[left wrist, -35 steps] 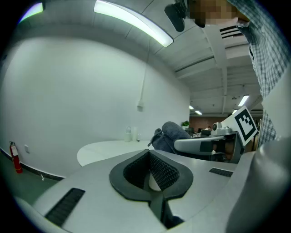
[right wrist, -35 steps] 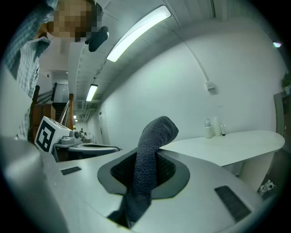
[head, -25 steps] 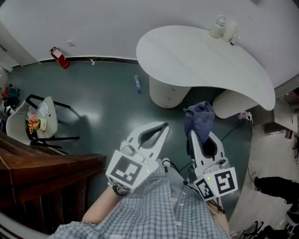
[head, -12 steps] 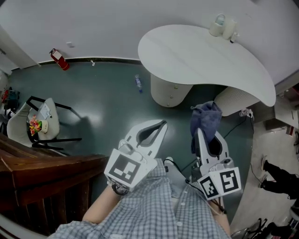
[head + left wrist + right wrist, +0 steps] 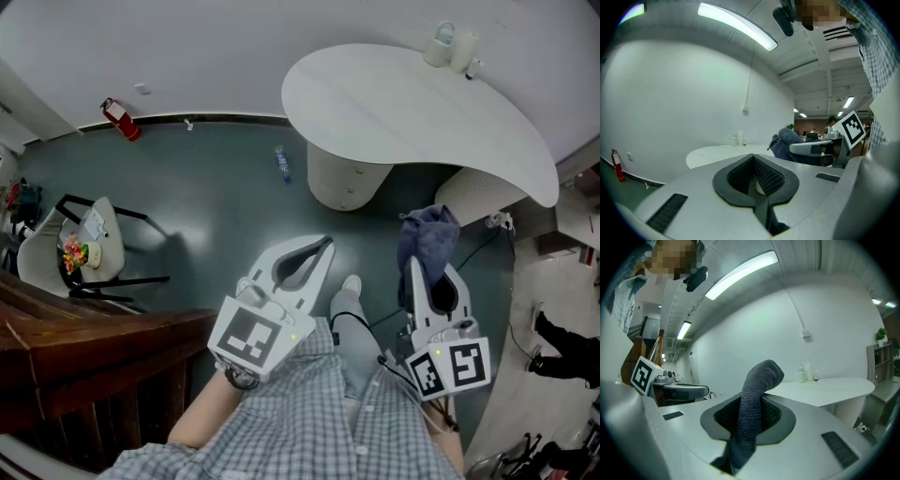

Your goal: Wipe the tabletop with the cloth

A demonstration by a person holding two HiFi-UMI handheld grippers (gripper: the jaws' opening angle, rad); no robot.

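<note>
Clamping a dark cloth, right gripper points toward the white table, left gripper alongside, jaws pressed together, empty.

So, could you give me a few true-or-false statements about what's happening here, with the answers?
1. The right gripper is shut on the cloth. True.
2. The cloth is already lying on the table. False: it hangs from the right gripper above the floor, short of the table.
3. The left gripper is carrying a bottle. False: it is shut with nothing in it; the bottles stand at the table's far edge.
4. A red fire extinguisher sits on the floor by the wall. True.
</note>
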